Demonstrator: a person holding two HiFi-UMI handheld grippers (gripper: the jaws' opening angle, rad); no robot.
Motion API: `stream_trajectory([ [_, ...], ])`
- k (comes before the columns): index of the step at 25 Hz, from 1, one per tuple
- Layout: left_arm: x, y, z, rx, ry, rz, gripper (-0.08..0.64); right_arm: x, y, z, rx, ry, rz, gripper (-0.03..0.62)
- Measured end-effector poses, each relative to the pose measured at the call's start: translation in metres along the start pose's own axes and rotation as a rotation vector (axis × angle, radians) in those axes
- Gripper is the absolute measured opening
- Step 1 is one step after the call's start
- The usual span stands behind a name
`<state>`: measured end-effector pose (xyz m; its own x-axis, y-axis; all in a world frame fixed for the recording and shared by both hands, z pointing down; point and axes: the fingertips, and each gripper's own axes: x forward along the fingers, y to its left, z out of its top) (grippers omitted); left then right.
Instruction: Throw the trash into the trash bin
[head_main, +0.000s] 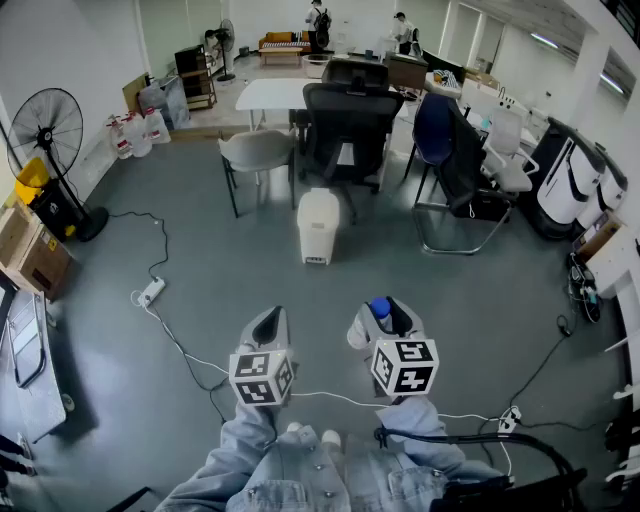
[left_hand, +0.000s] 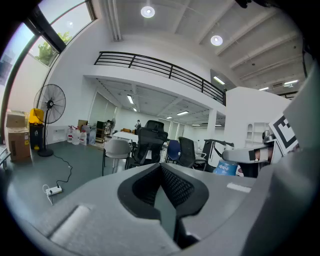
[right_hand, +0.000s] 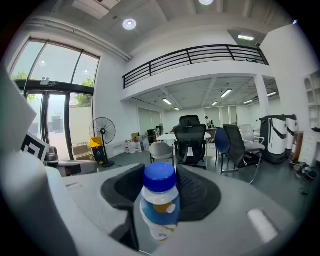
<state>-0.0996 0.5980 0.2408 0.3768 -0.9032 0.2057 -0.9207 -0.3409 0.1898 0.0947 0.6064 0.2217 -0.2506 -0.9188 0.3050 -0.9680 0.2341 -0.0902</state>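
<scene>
- Denim sleeves (head_main: 300, 470) hold both grippers out ahead, as if for carrying.
- Left gripper (head_main: 270, 318): jaws closed together, nothing between them.
- Right gripper (head_main: 381, 312) clamps the blue-capped bottle (right_hand: 159, 202) upright; only its own view shows the label.
- Trash bin (head_main: 318, 227) stands on the floor ahead, before a black chair (head_main: 350, 130); only the head view shows it.

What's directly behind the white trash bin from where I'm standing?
A black office chair stands behind the trash bin, a grey chair left of it, a white table beyond. The bin hides part of the black chair's base.
</scene>
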Motion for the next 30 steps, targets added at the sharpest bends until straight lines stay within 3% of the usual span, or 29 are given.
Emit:
stream_trajectory([
  [16, 0.004, 0.063, 0.002, -0.03, 0.003, -0.023, 0.009, 0.03, 0.048, 0.003, -0.017, 0.018, -0.005, 0.201],
  [23, 0.019, 0.076, -0.009, -0.03, 0.036, -0.039, 0.009, 0.046, 0.035, -0.011, 0.04, 0.067, -0.035, 0.201],
  [30, 0.065, 0.095, -0.004, -0.025, 0.045, -0.032, 0.009, 0.098, 0.016, -0.001, 0.061, 0.063, -0.04, 0.201],
])
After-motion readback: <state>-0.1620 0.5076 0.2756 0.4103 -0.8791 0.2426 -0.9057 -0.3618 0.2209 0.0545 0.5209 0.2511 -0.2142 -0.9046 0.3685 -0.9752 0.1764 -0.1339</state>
